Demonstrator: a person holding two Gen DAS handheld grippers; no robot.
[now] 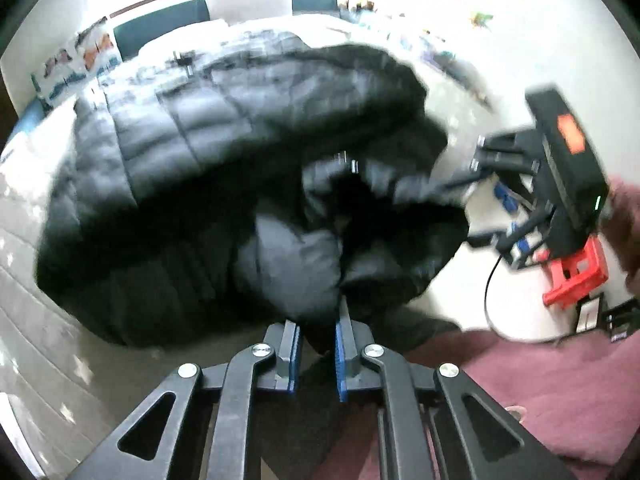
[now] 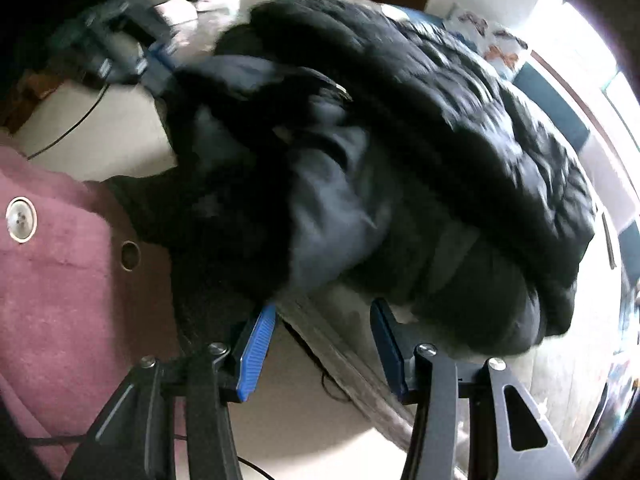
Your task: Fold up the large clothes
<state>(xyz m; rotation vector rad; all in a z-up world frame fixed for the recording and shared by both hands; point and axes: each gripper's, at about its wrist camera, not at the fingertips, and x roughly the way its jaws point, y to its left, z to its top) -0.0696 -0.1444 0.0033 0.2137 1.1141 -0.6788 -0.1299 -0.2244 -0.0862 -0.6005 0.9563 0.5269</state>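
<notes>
Left hand-held gripper [image 1: 318, 344]: blue-padded fingers [image 1: 343, 354] drawn close together, with a fold of the black quilted puffer jacket [image 1: 192, 168] between them; the pinch is clamped on the jacket's near hem. The fabric rises straight from the fingertips into a bunched grey-black lobe.

Black quilted puffer jacket: large, heaped, partly lifted and doubled over on itself. Its far part lies spread on the pale bed surface [image 1: 48, 344]; the near part hangs over the bed's edge toward the cameras. Both views are motion-blurred, so stitching detail is poor.

Right hand-held gripper [image 2: 324, 344]: blue-padded fingers [image 2: 256, 354] stand well apart, nothing between them. The jacket [image 2: 420, 128] bulges just above and beyond the fingertips; contact with the fabric cannot be determined. In the left wrist view the same gripper [image 1: 492, 200] shows at right, beside the jacket's edge, its body bearing an orange label.

Surroundings: person's maroon garment [image 2: 52, 272] with a pale round button [image 2: 21, 219] at the near side in both views. Red plastic stool [image 1: 576, 276] on the floor at right. Black cable [image 2: 68, 128] trails across the pale surface. Patterned pillow [image 1: 76, 64] at the bed's far end.
</notes>
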